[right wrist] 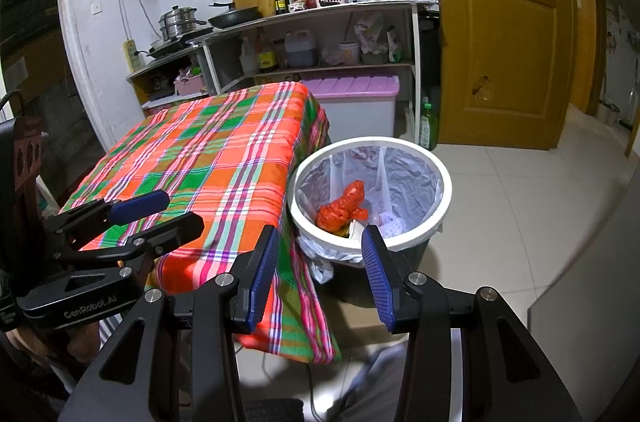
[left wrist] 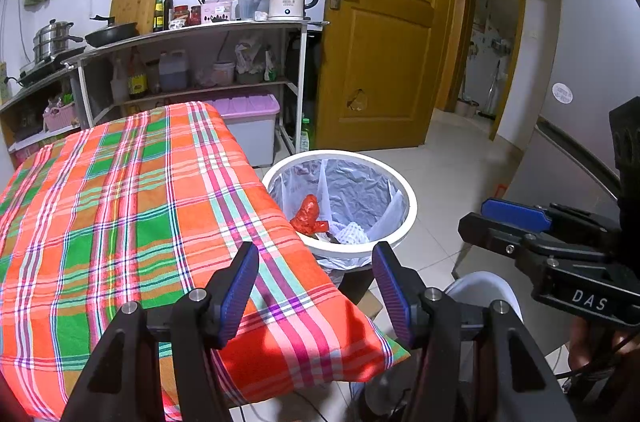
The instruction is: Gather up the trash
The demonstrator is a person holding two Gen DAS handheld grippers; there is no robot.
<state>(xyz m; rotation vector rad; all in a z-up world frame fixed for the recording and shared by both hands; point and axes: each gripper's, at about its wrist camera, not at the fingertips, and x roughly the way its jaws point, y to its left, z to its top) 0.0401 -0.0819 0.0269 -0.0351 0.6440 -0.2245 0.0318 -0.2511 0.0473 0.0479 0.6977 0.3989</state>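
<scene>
2 tools point(left wrist: 316, 286) point(right wrist: 320, 272) open; 1 bin point(right wrist: 412, 242), maybe 3 scraps.

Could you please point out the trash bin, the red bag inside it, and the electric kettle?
trash bin point(right wrist: 443, 178): right wrist view, white rim.
red bag point(right wrist: 344, 204): right wrist view, crumpled middle.
electric kettle point(left wrist: 287, 0): left wrist view, white body.

Red crumpled bag point(right wrist: 343, 203) and white scraps point(right wrist: 390, 221), inside lined bin point(right wrist: 448, 190)

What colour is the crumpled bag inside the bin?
Red-orange bag, clearest in the right wrist view.
</scene>
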